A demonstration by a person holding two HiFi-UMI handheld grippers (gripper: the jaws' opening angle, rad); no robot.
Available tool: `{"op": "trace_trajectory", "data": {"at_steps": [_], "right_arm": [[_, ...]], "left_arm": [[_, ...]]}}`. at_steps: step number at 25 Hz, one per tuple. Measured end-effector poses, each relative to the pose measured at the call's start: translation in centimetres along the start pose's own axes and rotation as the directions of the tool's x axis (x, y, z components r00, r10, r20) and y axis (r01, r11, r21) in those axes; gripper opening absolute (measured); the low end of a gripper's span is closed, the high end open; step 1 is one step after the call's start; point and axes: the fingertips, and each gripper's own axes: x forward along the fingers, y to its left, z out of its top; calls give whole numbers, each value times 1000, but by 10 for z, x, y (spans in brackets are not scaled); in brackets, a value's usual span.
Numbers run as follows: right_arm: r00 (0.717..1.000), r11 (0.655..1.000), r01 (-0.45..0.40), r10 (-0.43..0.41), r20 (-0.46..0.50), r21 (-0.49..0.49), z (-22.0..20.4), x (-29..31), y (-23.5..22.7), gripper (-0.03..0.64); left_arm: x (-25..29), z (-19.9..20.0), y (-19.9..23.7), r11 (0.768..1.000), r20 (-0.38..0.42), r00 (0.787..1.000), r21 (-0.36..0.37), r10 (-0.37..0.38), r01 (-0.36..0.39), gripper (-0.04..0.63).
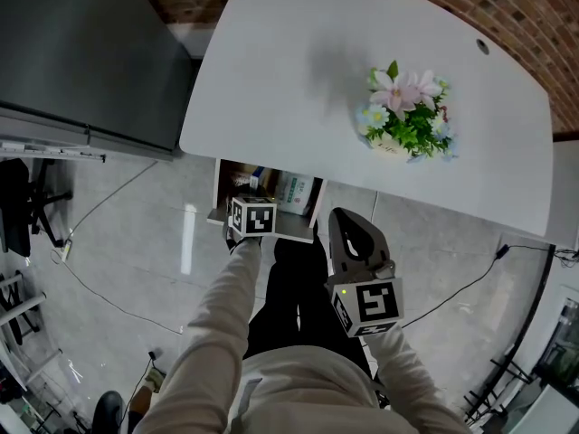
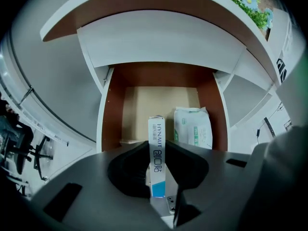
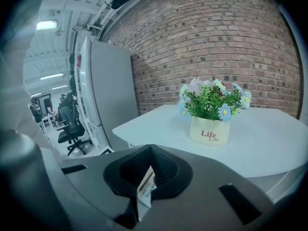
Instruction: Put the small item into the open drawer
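Observation:
My left gripper [image 1: 247,193] is shut on a narrow white box with a blue end [image 2: 156,143], held upright between the jaws. It hovers at the front of the open drawer [image 2: 109,117], which sticks out from under the white table [image 1: 298,70]. The box tip points over the drawer's pale floor. A white and green wipes pack [image 2: 193,126] lies in the drawer's right half. My right gripper [image 1: 344,220] hangs lower and to the right, away from the drawer, its jaws together with only a small printed tag showing at their seam [image 3: 146,186].
A flower pot [image 1: 405,116] stands on the table's right part. A grey cabinet [image 1: 90,52] rises at the left. Cables run over the tiled floor [image 1: 118,278], and a black office chair [image 1: 16,208] stands at the far left. A brick wall [image 1: 507,7] backs the table.

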Motion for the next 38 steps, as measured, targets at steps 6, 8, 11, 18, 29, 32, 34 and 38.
{"op": "trace_trajectory", "data": {"at_steps": [6,8,11,18,29,32,34,38], "right_arm": [[1000,1000,10,-10,-12,8,-5,1,-9,26],[1000,1000,15,-15,-15,13,-7,2,-11,26],[1000,1000,12,-12,-25,15,-11,4,-11,26],[1000,1000,6,-6,-27,13,-11,7,-11,26],[999,1000,2,-2,-42,18,-17,8,-13,26],[999,1000,2,-1,-43,22,-17,8,-13,26],[999,1000,0,1,-44,21,-17,9,-14,26],[999,1000,1,0,-48,20,-19,10,-16,26]], "left_arm": [[18,-4,1,1000,-38,999,1,17,-17,98],[22,-3,2,1000,-49,999,7,20,-20,98],[29,-1,2,1000,-61,998,8,24,-23,98],[41,2,-3,999,-90,996,31,27,-25,98],[53,-10,-4,998,-148,988,58,37,-29,100],[55,-11,-5,997,-153,988,68,31,-21,101],[55,-11,-6,998,-151,988,66,29,-19,101],[56,-9,-10,999,-145,989,54,9,-1,121]]}}
